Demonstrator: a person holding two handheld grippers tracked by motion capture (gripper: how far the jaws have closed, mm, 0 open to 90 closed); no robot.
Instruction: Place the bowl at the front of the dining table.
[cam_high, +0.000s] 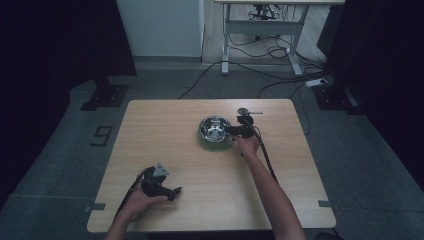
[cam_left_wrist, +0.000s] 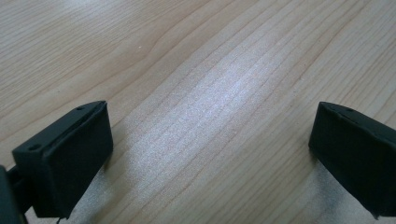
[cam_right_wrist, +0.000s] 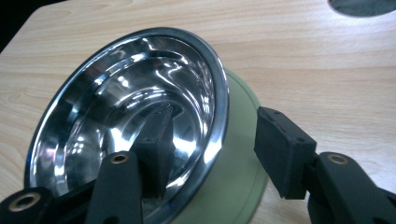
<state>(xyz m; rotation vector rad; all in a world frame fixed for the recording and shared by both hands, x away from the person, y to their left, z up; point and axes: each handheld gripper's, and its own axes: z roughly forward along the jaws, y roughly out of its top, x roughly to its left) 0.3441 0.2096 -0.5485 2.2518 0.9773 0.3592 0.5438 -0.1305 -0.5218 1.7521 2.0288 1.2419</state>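
The high view is dim and slightly soft, with a bluish cast; both sides fall into near-black, while the worktop (cam_high: 210, 165) catches a muted, even light from above. Shadows there are faint and short. The left gripper view is brighter: a pale sheen of glare runs across the wood grain between the black fingers (cam_left_wrist: 70, 154), which are a little blurred at the bottom edge. In the right gripper view the steel bowl (cam_right_wrist: 116, 107) throws sharp white reflections and warped mirror streaks; its near rim and the fingers (cam_right_wrist: 285, 154) are soft-focused.
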